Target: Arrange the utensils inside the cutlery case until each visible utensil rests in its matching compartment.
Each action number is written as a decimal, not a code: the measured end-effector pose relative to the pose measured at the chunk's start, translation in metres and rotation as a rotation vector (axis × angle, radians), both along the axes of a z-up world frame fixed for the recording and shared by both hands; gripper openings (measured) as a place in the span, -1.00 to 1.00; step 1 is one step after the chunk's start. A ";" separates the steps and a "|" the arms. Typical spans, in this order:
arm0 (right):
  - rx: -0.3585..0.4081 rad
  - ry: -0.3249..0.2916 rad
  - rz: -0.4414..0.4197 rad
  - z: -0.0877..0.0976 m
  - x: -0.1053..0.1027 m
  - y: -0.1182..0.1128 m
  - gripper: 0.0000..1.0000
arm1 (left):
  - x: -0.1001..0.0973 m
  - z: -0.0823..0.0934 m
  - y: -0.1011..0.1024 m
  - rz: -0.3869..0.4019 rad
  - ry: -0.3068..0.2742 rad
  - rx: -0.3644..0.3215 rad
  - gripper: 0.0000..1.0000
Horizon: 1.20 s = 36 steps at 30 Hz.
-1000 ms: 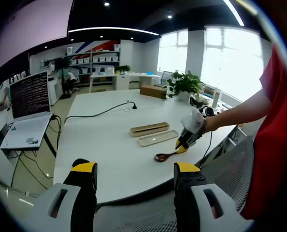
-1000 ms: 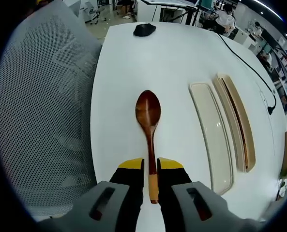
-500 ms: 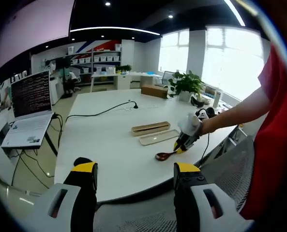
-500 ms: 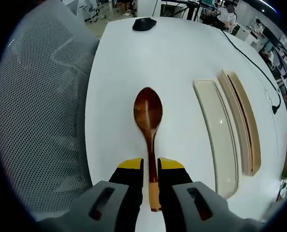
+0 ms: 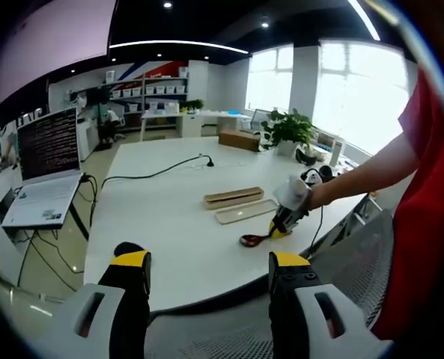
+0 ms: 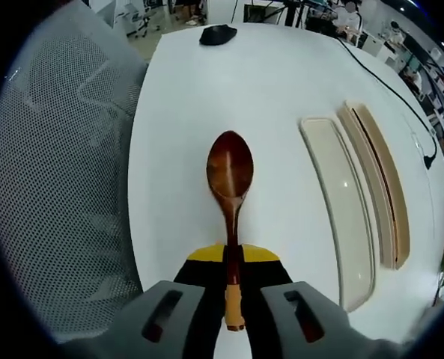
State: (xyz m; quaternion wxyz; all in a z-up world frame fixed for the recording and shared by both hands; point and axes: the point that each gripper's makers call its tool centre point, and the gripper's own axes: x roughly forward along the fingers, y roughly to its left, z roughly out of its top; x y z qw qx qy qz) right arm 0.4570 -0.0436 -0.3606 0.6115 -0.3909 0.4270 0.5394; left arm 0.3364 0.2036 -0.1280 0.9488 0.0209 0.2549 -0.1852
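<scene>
Fingers (image 6: 204,263) now pinching spoon (image 6: 230,179) handle.

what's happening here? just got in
A person holds a gripper in each hand at a white table. The right gripper has its fingers shut on the handle of a dark wooden spoon, whose bowl lies near the table's edge. The cutlery case and its pale lid lie side by side to one side of the spoon. The left gripper is open, holding nothing, back from the table.

Bare table (image 6: 281,90) ahead; case (image 6: 379,187) right, mesh chair (image 6: 64,172) left.
</scene>
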 end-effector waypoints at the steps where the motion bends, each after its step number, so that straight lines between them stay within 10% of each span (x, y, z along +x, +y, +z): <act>1: -0.003 0.000 0.000 0.000 0.000 0.000 -0.96 | 0.000 0.000 -0.001 -0.002 0.001 0.001 0.32; 36: 0.053 -0.061 -0.003 0.051 0.032 0.010 -0.98 | 0.011 0.005 -0.005 -0.039 -0.006 0.007 0.32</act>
